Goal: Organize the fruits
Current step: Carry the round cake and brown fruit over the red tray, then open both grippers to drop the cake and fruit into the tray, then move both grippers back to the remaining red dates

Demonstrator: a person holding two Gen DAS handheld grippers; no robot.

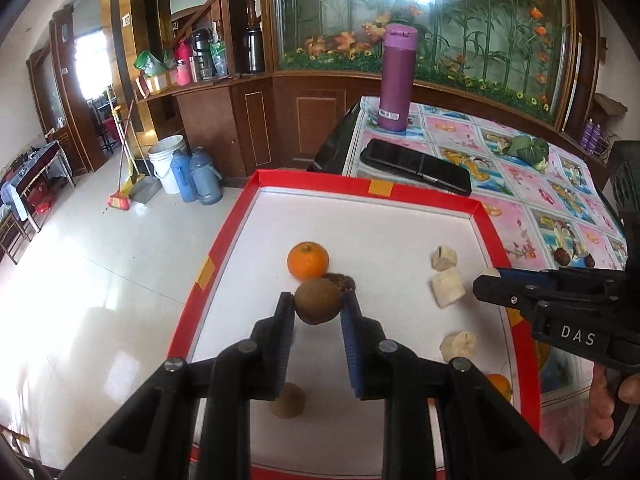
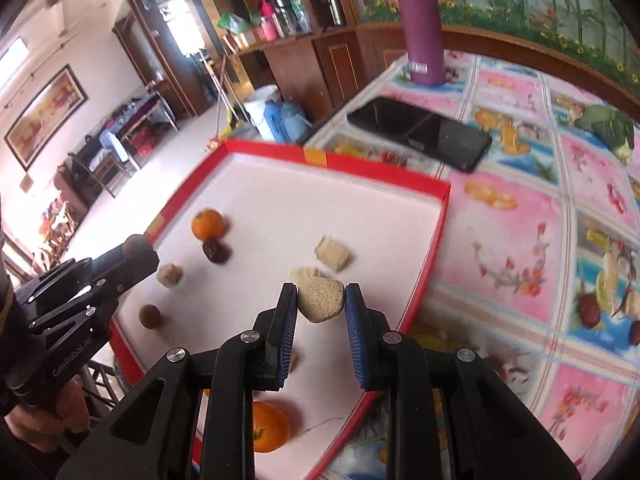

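Fruits lie in a shallow red-rimmed tray (image 1: pixel 486 224) with a white floor, set on a table under a flowered cloth (image 2: pixel 516 216). The left gripper (image 1: pixel 318 304) pinches a brown kiwi (image 1: pixel 319 301) between its jaws, above the tray floor, close to an orange (image 1: pixel 308 261) and a dark date (image 1: pixel 340 281). The right gripper (image 2: pixel 321 300) pinches a pale, rough-skinned fruit chunk (image 2: pixel 321 299) above the tray, near its right rim. Other pale chunks (image 1: pixel 447 289), a second kiwi (image 2: pixel 151 316) and a second orange (image 2: pixel 270 426) rest on the tray floor. A purple bottle (image 1: pixel 397 78) stands upright behind a black phone (image 1: pixel 416 166) on the cloth.
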